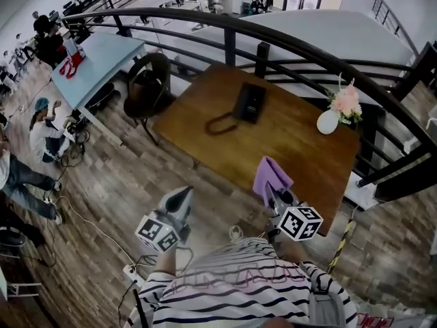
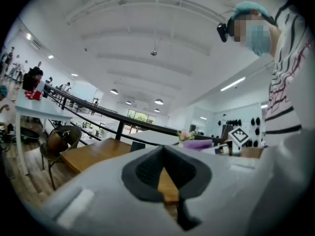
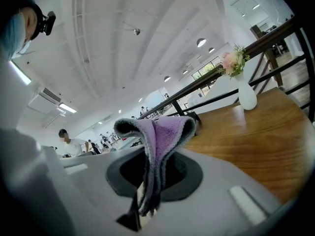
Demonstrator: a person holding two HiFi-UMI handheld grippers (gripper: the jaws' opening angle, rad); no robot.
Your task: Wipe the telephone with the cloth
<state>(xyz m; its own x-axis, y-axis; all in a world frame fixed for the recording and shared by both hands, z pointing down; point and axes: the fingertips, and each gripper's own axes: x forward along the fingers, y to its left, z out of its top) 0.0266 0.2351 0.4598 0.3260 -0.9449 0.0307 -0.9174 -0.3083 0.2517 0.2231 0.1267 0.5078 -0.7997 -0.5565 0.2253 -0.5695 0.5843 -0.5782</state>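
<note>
right gripper (image 1: 272,190) clamps fuzzy purple cloth (image 1: 271,174), 5 o'clock from black desk telephone (image 1: 249,102) on brown wooden table (image 1: 293,142); left gripper (image 1: 185,193) jaws together.

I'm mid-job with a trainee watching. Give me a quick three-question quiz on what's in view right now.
1. True or false: the purple fleece cloth lies flat on the brown wooden table.
2. Fill in: the left tool holds ____.
3. Where is the black corded telephone? A) on the table, B) in the left tool, C) on the railing.

Key: 1 false, the right tool is shut on it, above the table's near edge. 2 nothing. 3 A.
</note>
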